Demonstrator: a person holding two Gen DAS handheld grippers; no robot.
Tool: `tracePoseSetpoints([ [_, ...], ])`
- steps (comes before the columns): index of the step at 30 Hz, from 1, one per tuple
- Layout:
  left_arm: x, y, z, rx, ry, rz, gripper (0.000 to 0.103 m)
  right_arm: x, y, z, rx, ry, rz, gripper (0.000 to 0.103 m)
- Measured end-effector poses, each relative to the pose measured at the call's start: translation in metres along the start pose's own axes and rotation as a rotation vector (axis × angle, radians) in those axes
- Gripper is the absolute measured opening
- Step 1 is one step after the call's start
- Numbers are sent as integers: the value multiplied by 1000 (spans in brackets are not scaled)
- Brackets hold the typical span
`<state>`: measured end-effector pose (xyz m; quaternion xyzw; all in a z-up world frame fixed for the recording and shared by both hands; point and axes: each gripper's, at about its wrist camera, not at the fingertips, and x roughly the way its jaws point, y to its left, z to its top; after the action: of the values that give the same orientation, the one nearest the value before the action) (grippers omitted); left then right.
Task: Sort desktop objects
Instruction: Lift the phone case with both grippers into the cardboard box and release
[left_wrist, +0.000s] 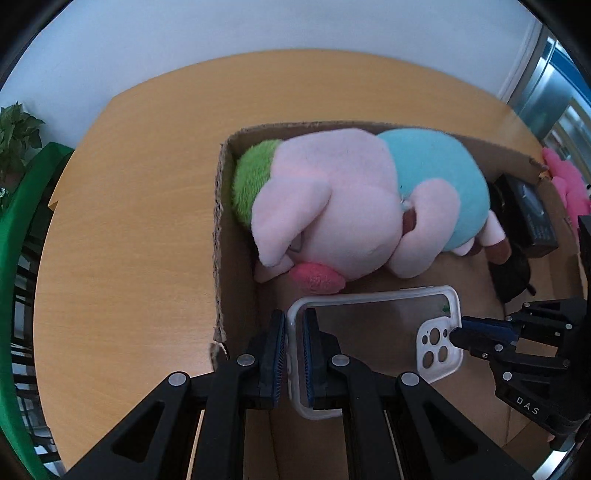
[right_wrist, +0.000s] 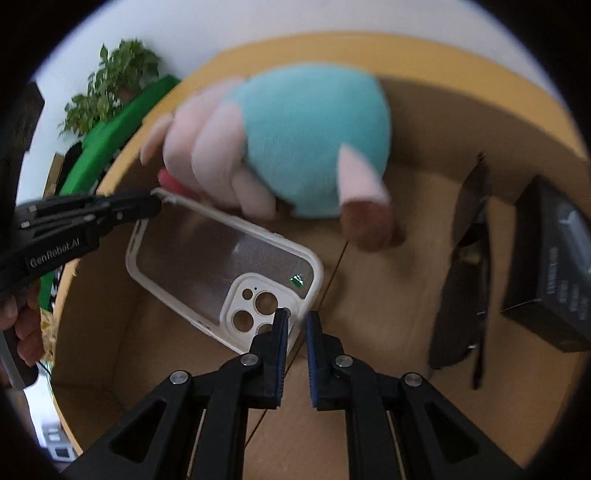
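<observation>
Both pairs of jaws are being kept clamped on one thing, a clear phone case (left_wrist: 373, 325) with a white rim. By the left gripper (left_wrist: 293, 354) the plain short end is being pinched, one pad outside the rim and one inside the shell. By the right gripper (right_wrist: 295, 332) the opposite end is being nipped at the corner beside the camera cut-out, with the rim caught between the pads. The two-ended hold is probably being used because the case is thin and springy; gripped at one end only, it would likely sag or twist.

The case is being carried above the floor of the open cardboard box (left_wrist: 221, 229), in the near part of it, and whether it is touching the cardboard cannot be told. It is being held nearly flat, with its long side running from one gripper to the other. Both grippers are being pointed steeply downward into the box, which suggests that the case is being lowered for release there.

Behind the case, a pink plush pig (left_wrist: 343, 206) in a teal top is being kept on its side along the far wall. Dark sunglasses (right_wrist: 465, 266) and a black carton (right_wrist: 550, 266) are lying toward the right end. The bare patch in front of the pig seems to be the spot being aimed at. The box itself is resting on a wooden surface (left_wrist: 129, 221).
</observation>
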<state>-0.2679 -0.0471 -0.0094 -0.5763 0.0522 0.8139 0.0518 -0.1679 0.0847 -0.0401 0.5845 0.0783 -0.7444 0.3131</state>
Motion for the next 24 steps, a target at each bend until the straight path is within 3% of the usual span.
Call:
tracePoseSetpoints([
  [3, 6, -5, 2, 19, 30, 63, 10, 0, 3, 4, 15, -6, 14, 11],
  [8, -1, -6, -2, 29, 19, 66, 14, -6, 6, -4, 35, -37, 33, 14],
  [10, -20, -2, -8, -2, -42, 52, 16, -17, 10, -13, 29, -73, 40, 22],
  [13, -66, 0, -25, 1, -203, 63, 40, -48, 14, -34, 19, -175, -5, 38],
  [14, -81, 0, -33, 4, -252, 76, 53, -62, 18, -45, 11, -222, -18, 45],
  [17, -129, 0, -67, 8, -410, 95, 69, -100, 33, -79, -28, -343, -54, 68],
  [20, -160, -5, -93, -10, -503, 63, 74, -126, 45, -115, -65, -430, -108, 77],
  [24, -186, -9, -135, -26, -550, -12, 76, -143, 51, -155, -55, -491, -164, 78],
])
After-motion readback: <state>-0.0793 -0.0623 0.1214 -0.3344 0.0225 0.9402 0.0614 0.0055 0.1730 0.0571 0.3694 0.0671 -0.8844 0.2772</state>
